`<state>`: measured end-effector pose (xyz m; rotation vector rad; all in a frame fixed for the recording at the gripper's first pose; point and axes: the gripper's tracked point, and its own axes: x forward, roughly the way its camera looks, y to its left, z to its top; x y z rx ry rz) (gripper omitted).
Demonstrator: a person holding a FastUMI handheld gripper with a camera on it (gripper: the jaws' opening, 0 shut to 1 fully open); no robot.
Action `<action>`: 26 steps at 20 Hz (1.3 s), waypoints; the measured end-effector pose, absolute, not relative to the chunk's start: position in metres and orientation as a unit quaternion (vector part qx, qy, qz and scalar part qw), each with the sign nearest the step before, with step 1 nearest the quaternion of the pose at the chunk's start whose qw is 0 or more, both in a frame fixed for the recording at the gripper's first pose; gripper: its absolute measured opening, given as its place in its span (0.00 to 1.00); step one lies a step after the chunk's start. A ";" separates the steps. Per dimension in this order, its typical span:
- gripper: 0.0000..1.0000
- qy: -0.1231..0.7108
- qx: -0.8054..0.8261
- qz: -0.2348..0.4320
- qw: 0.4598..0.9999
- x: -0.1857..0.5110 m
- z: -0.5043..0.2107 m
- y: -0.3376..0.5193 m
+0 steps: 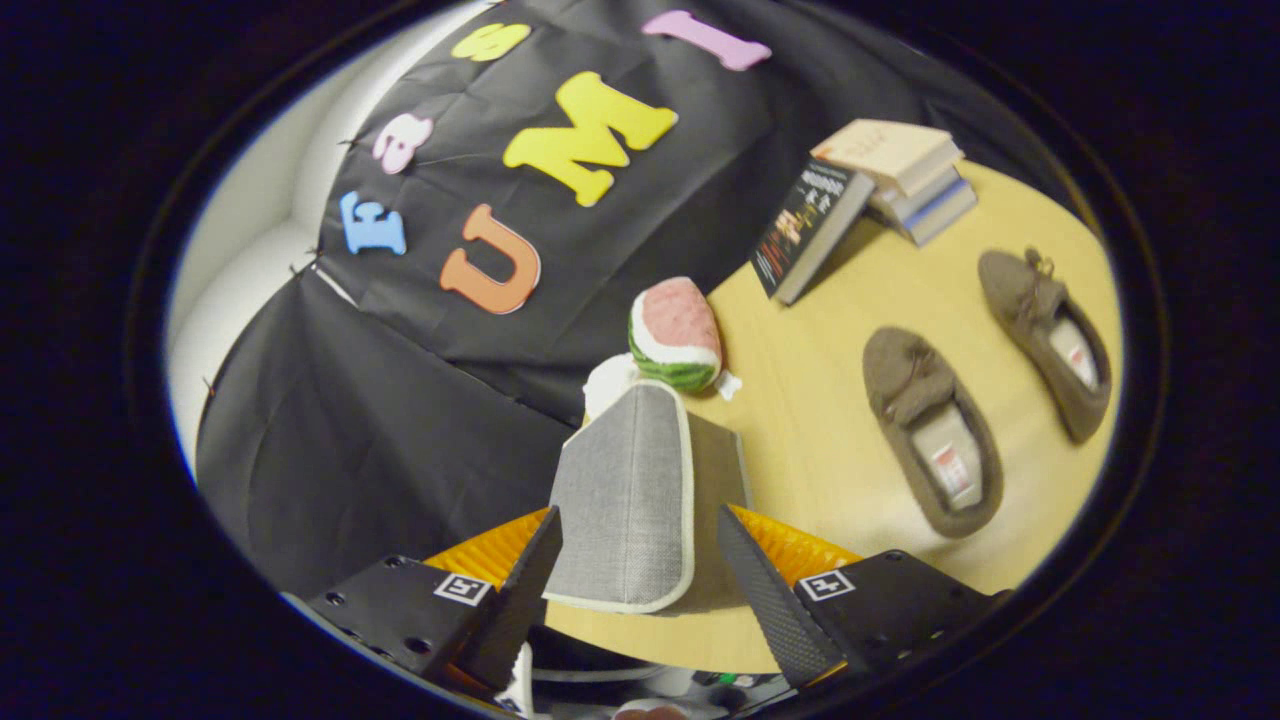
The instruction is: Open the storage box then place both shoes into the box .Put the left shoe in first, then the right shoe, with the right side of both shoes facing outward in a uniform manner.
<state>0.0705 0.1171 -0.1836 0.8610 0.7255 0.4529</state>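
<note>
A grey fabric storage box (718,470) with white trim stands on the round wooden table (800,400), just ahead of my fingers. Its lid flap (625,490) is raised and faces me, hanging down between the fingers. My gripper (638,514) is open, with one finger at the flap's left edge and the other a little off its right edge. Two brown slippers lie on the table beyond the right finger, apart from the box: the nearer shoe (930,430) and the farther shoe (1045,340). Both show their pale insoles.
A watermelon-shaped plush (675,335) sits right behind the box, with something white (608,385) beside it. Further back, a dark book (808,230) leans on a stack of books (900,175). The table's edge runs close under my fingers.
</note>
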 end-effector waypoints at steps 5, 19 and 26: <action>0.95 0.383 0.464 0.213 0.770 0.071 -0.218 0.136; 0.94 0.387 0.520 0.244 0.721 0.073 -0.209 0.166; 0.49 0.368 0.506 0.261 0.735 0.075 -0.173 0.174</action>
